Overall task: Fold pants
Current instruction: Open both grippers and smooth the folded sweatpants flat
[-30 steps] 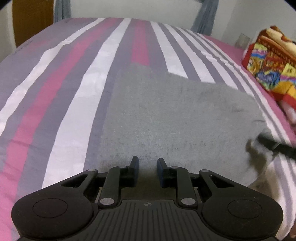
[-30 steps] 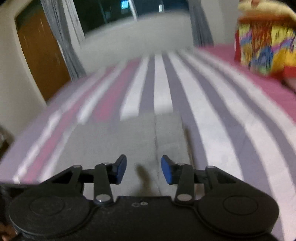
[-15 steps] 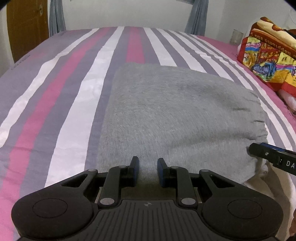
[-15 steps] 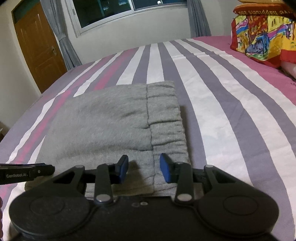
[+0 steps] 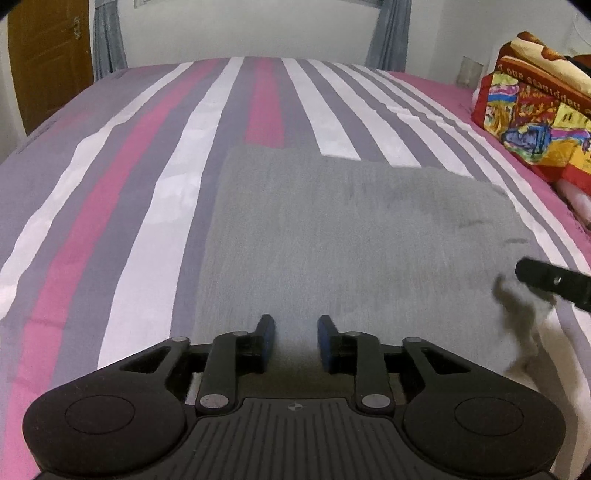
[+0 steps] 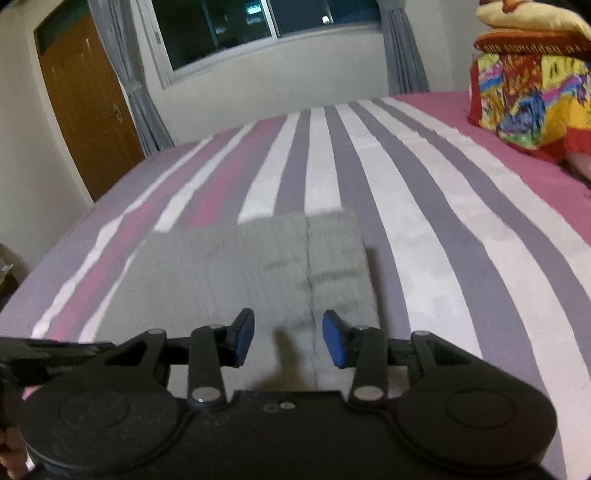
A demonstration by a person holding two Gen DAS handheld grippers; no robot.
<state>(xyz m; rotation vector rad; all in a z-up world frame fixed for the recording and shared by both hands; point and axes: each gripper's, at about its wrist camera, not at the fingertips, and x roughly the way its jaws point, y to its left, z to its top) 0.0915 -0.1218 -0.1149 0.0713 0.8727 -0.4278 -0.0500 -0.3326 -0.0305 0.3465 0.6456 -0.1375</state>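
The grey pants [image 5: 351,240] lie folded into a flat rectangle on the striped bed [image 5: 155,192]. My left gripper [image 5: 293,341] hovers at their near edge; its jaws are opening, and only flat cloth shows below the gap, nothing pinched. In the right wrist view the pants [image 6: 240,273] are blurred, with the gathered waistband [image 6: 336,266] along their right side. My right gripper [image 6: 288,341] stands open over the near edge by the waistband seam, holding nothing. One finger of the right gripper [image 5: 550,282] pokes in at the pants' right edge. The left gripper's body [image 6: 55,350] shows at the far left.
A stack of colourful folded blankets [image 5: 535,122] sits on the pink side of the bed at the right, seen too as the blankets [image 6: 528,96]. A wooden door [image 6: 85,110], grey curtains and a dark window [image 6: 258,26] stand beyond the bed's far end.
My left gripper's jaws have spread wider apart. The right wrist view has gone blurred and shows more of the room, and the pants sit farther off in it.
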